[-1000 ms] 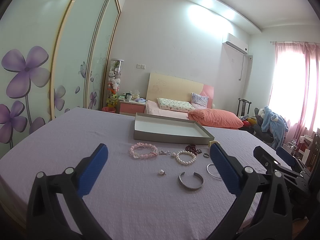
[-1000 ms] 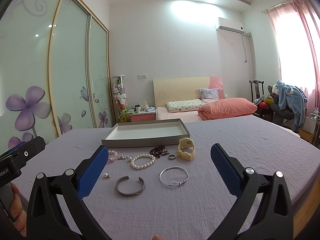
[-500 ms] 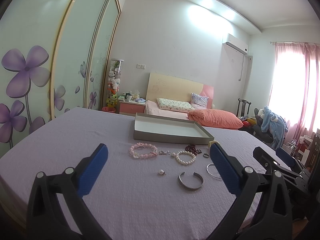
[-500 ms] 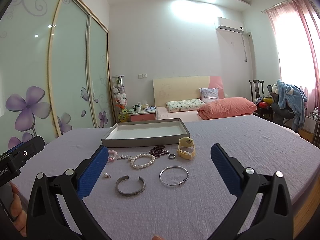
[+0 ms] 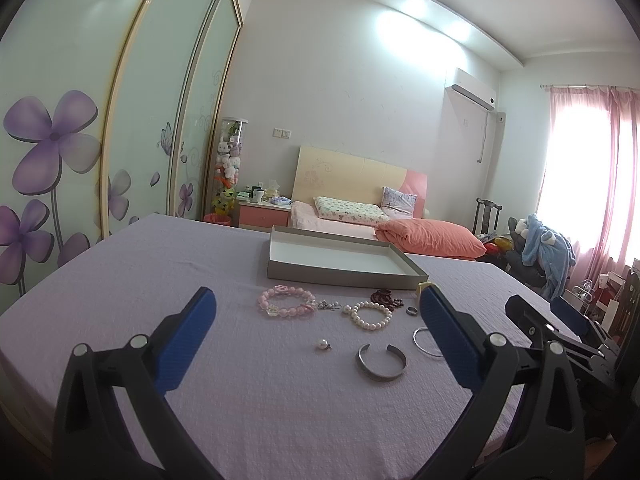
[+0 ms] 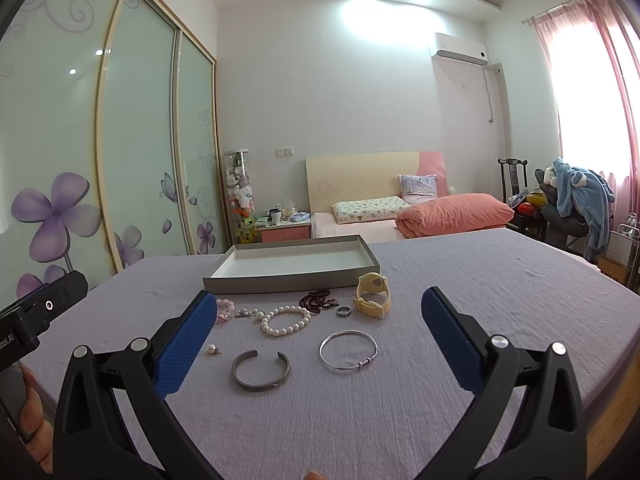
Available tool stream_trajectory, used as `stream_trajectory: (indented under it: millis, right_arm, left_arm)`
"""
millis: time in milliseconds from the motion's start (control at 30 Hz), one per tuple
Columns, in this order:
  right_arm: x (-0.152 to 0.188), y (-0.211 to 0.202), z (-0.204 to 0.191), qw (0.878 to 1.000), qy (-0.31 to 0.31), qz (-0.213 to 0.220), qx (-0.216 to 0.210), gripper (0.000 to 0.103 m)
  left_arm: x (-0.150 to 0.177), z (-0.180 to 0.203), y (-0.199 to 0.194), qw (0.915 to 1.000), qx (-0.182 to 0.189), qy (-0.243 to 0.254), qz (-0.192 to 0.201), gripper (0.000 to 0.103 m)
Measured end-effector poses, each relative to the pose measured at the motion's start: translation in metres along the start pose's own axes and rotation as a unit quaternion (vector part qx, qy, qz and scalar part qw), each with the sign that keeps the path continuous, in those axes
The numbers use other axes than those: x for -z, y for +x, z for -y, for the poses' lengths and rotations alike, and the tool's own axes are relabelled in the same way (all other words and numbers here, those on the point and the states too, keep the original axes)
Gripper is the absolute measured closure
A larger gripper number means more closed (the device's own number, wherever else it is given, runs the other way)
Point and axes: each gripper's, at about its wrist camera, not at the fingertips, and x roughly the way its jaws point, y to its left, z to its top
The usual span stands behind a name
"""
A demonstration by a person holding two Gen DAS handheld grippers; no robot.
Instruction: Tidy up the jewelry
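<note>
Nothing has moved since the earlier frames: both grippers hover at the same spots above the lilac bedspread (image 6: 500, 280), and every piece lies where it did.

Left gripper (image 5: 316, 328) is spread wide and grasps nothing; its blue pads (image 5: 188, 336) frame the jewelry from the near side. Right gripper (image 6: 320, 330) is likewise released, with nothing between its fingers.

Across the right wrist view from the left, the pink bracelet (image 6: 225, 310) lies partly hidden behind the left pad, just in front of the tray's near left corner. A small silver charm (image 6: 245, 313) sits beside it, touching or nearly touching the pearl bracelet (image 6: 285, 320). Nearer the camera lies a single pearl earring (image 6: 213, 349), apart from the rest. A grey cuff (image 6: 261, 370) lies to its right, its gap facing the tray. Dark red beads (image 6: 318, 300) are heaped behind the pearl bracelet. A thin silver bangle (image 6: 348, 351) lies right of the cuff, close but not touching. A small ring (image 6: 343, 311) sits between the beads and the yellow watch (image 6: 373, 295), which stands on its edge at the right end of the row.

Behind them all, the grey tray (image 6: 280, 283) holds nothing, its near wall just beyond the beads and the watch.
</note>
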Motion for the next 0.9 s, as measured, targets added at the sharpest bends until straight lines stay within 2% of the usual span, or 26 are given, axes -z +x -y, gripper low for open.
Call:
stream_trajectory:
  millis: [900]
  right_arm:
    - [0.0039, 0.0000, 0.0020, 1.000, 0.001, -0.002, 0.000, 0.002]
  left_arm:
    - [-0.0002, 0.0007, -0.0036, 1.0000, 0.002, -0.001, 0.001, 0.004]
